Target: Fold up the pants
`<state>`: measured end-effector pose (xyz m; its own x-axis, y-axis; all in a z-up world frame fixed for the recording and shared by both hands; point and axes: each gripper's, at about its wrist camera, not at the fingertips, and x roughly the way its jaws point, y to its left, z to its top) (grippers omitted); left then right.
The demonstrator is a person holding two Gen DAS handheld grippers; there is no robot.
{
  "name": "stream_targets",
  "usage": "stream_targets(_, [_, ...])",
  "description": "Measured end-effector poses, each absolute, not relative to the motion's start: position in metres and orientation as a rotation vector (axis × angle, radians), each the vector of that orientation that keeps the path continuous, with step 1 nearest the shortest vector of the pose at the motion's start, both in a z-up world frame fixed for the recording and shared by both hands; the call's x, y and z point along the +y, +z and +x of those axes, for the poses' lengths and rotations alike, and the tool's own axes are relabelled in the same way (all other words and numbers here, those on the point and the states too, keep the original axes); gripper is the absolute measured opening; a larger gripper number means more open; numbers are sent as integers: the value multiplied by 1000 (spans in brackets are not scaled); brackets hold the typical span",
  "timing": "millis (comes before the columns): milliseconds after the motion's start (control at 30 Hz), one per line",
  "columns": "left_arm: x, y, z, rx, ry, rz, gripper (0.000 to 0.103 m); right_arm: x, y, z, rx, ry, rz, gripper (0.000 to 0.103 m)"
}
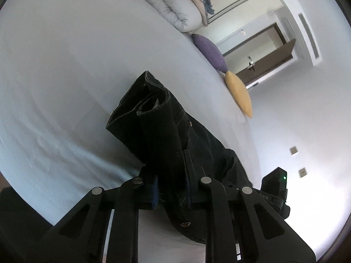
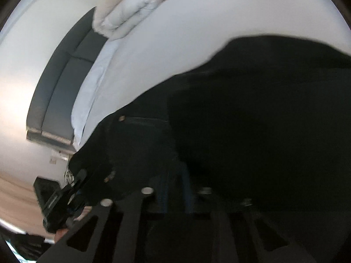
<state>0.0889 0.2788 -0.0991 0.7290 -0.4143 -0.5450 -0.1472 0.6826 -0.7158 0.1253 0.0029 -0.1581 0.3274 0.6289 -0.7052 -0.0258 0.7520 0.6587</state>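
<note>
Dark, near-black pants (image 1: 166, 129) hang lifted above a white bed (image 1: 65, 65). My left gripper (image 1: 171, 188) is shut on a bunched part of the pants; the cloth runs forward from its fingers, a hem or waistband opening showing at the far end. In the right wrist view the same pants (image 2: 241, 120) fill most of the frame. My right gripper (image 2: 174, 195) is shut on the cloth, its fingertips sunk in the dark fabric. The left gripper also shows at the lower left of the right wrist view (image 2: 65, 195). The right gripper's body shows at the right of the left wrist view (image 1: 275, 186).
A folded grey and beige duvet (image 1: 175, 2) lies at the far end of the bed. A purple cushion (image 1: 210, 51) and a yellow cushion (image 1: 239, 94) sit at the bed's edge. A dark headboard (image 2: 59, 83) is beside the bed. A wooden door (image 1: 269, 63) is beyond.
</note>
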Motion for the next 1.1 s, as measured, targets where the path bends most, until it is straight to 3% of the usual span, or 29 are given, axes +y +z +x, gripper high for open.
stream_targets(533, [208,-36,96,698,-208,-489,14,-8,-175,110,1106,492,741,0])
stream_targets(600, [177,-17,96,671,-247,-378,14,-25,-171,99,1077,507,832,19])
stream_targets(667, [143,-5,99,661,-295,-273,14,-47,-163,83,991,544,919,50])
stream_targets(733, [94,0,98,657,-362,-130,14,-70,-159,71,937,544,993,59])
stream_targets(933, [-17,-24,87,699,-532,141,14,-121,-163,49,901,534,1108,62])
stream_targets(1100, [-68,-60,69,729,-582,332,13,-136,-168,46,892,548,1146,65])
